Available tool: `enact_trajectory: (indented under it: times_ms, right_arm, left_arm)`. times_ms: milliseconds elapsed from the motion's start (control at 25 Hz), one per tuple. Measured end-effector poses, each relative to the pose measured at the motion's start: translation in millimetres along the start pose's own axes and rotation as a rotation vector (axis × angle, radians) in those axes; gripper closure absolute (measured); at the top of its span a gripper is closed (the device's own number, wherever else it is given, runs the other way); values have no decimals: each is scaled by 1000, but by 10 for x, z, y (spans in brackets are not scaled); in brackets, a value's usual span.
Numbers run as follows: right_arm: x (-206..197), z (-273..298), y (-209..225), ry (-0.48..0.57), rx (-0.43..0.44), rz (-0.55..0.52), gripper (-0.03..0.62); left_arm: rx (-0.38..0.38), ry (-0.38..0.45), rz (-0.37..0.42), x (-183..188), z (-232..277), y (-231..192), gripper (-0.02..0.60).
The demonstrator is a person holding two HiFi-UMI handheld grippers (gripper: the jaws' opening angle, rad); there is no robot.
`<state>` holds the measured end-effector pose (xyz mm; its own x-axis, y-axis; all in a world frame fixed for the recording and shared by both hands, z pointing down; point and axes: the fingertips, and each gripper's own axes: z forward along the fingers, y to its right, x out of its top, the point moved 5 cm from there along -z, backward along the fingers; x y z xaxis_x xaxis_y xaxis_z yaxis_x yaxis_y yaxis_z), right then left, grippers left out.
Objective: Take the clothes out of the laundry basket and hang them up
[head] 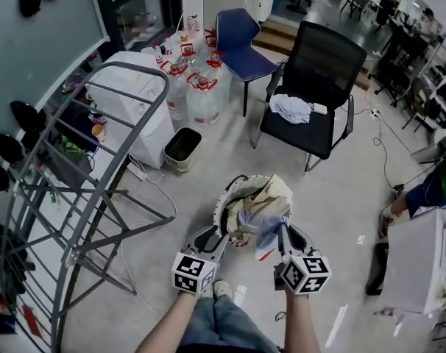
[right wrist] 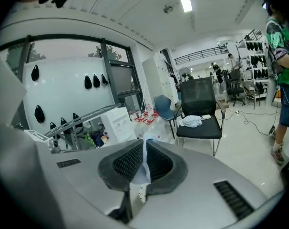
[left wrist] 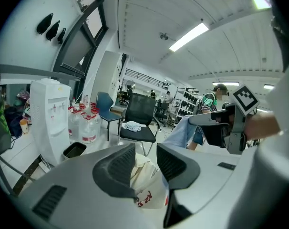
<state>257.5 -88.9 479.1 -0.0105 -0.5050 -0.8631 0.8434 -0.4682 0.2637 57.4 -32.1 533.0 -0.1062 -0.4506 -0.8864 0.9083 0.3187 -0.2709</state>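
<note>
Clothes point(head: 254, 204) are gripped twice: cream cloth point(left wrist: 144, 181) clamped in the left gripper point(head: 217, 240), blue cloth point(right wrist: 145, 154) pinched in the right gripper point(head: 288, 235).

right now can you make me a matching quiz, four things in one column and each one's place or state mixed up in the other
Things:
1 right tongs
2 black chair
3 bin
4 left tongs

Place or state:
a beside the white dispenser
b shut on blue cloth
c white cloth on its seat
d holds cream cloth

Pairs: 1-b, 2-c, 3-a, 4-d
</note>
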Motion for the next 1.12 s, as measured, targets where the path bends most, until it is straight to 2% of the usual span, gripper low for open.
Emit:
enact_trajectory:
  times_ms: [280,560,760,920,1120]
  right_arm:
    - [434,-316,-198,169,11,-51,580]
    - [954,-612,-387,300,32,-97,580]
    - [1238,-775,-532,350,58,-123,580]
    - [1392,-882,-662,371,67,-147,580]
    - [1463,-984,-756,389,80,-161,580]
  left_arm:
    - [-44,51,52,287,-114,160,439]
    - [-92,73,67,376,-143,329,439]
    - [-142,62,78,304,-98,477,436]
    - [-192,39,97,207,-21,617,400]
    - [-232,8,166,99,190,804,367]
